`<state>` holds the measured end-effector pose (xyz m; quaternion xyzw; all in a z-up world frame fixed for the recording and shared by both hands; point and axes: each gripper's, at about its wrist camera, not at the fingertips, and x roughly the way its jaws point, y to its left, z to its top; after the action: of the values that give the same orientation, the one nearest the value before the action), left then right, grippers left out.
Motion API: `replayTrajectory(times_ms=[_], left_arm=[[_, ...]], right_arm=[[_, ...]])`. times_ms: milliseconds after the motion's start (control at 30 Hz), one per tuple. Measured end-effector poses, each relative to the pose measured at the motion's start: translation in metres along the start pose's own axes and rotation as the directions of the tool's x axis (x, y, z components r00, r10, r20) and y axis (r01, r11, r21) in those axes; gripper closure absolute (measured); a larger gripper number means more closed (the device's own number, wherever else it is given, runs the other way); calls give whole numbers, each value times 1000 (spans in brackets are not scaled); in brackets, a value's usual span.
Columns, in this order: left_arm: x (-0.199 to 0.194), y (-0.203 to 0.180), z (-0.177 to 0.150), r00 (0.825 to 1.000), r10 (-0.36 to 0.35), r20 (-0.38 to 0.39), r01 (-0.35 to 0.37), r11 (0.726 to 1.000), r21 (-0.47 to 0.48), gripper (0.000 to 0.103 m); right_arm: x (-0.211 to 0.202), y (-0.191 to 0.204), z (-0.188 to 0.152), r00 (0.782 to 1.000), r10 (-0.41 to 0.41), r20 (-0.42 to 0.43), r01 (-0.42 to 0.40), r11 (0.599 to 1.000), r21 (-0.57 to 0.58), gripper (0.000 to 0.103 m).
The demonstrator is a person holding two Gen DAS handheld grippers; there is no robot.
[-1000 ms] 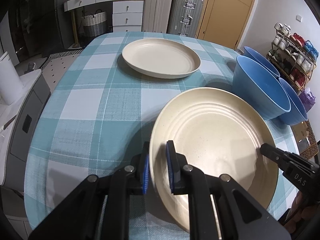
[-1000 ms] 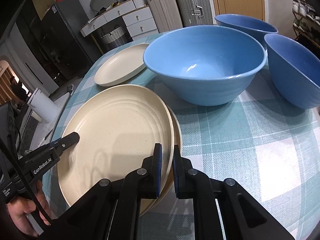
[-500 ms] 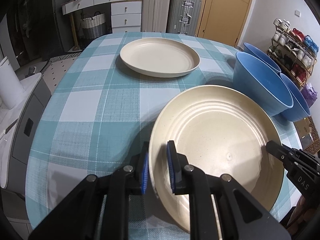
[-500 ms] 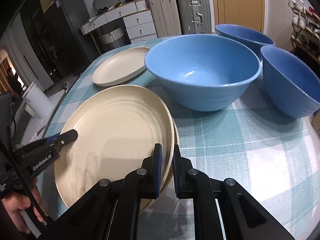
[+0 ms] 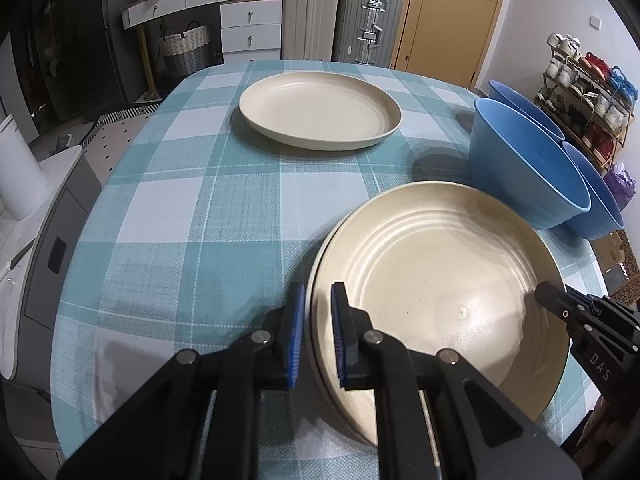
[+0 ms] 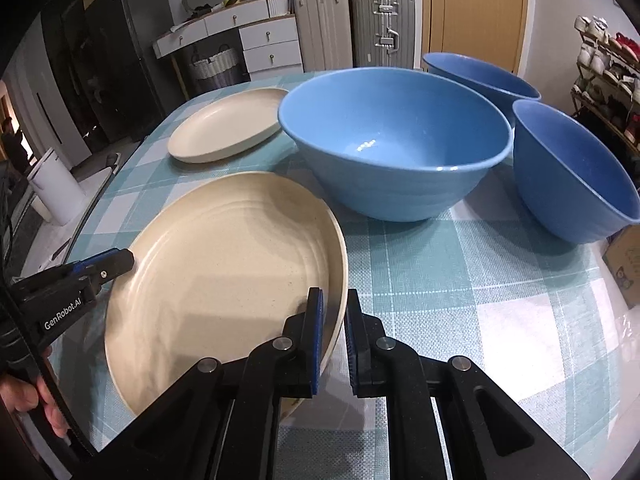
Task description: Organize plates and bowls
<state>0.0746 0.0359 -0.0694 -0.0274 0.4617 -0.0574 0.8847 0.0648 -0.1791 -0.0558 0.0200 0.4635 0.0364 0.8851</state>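
Both grippers hold one cream plate [image 5: 432, 280] [image 6: 224, 272] at opposite rims. It lies nested on a second cream plate whose rim [image 5: 313, 280] shows just outside it. My left gripper [image 5: 317, 300] has the near-left rim between its blue pads, its jaws closing on it. My right gripper [image 6: 332, 300] is shut on the right rim. A third cream plate [image 5: 320, 114] lies alone at the far side of the checked tablecloth [image 5: 180, 208]. Three blue bowls stand to the right: a large one [image 6: 392, 152], one beside it [image 6: 572, 176] and one behind [image 6: 476, 76].
The table edge runs close along the left and near sides. A white cylinder [image 5: 16, 176] stands on a low unit to the left. Suitcases and drawers line the far wall, a shoe rack [image 5: 588, 92] the right. A hand [image 6: 24, 396] holds the left gripper.
The held plate has come down from a tilt and now lies level in the plate beneath it. Both grippers stay at the same rims.
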Motion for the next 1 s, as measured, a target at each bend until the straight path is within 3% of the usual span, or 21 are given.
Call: replayTrajectory(times_ms=[267, 300, 400, 467, 600, 767, 833, 900, 1000], left_arm=[[1, 2, 1, 1000, 2, 4, -2, 1000, -18, 92], [1, 3, 0, 1000, 2, 4, -2, 1000, -21, 91], [1, 6, 0, 1000, -1, 3, 1, 999, -36, 88], [0, 7, 0, 1000, -6, 1, 6, 999, -41, 85], [-6, 12, 1, 999, -18, 31, 20, 997, -80, 51], [-9, 21, 2, 999, -16, 39, 21, 992, -128, 46], [-8, 23, 2, 999, -38, 36, 43, 988, -148, 28], [-10, 25, 2, 997, -56, 53, 64, 983, -171, 16], [-12, 22, 4, 996, -62, 71, 72, 985, -159, 16]], right_arm=[[5, 2, -3, 1000, 2, -19, -2, 1000, -14, 90], [5, 1, -2, 1000, 0, -21, 0, 1000, -13, 83], [8, -5, -4, 999, 18, -40, -18, 1000, 20, 48], [5, -10, -4, 999, 40, -24, -38, 998, 54, 40], [3, -17, -1, 998, 58, -13, -57, 994, 90, 33], [2, -35, 5, 993, 116, 4, -115, 978, 175, 32], [0, -41, 7, 989, 143, 22, -144, 967, 210, 23], [2, -49, 11, 983, 180, 24, -180, 952, 248, 21], [10, -57, 15, 975, 220, 1, -211, 932, 294, 21]])
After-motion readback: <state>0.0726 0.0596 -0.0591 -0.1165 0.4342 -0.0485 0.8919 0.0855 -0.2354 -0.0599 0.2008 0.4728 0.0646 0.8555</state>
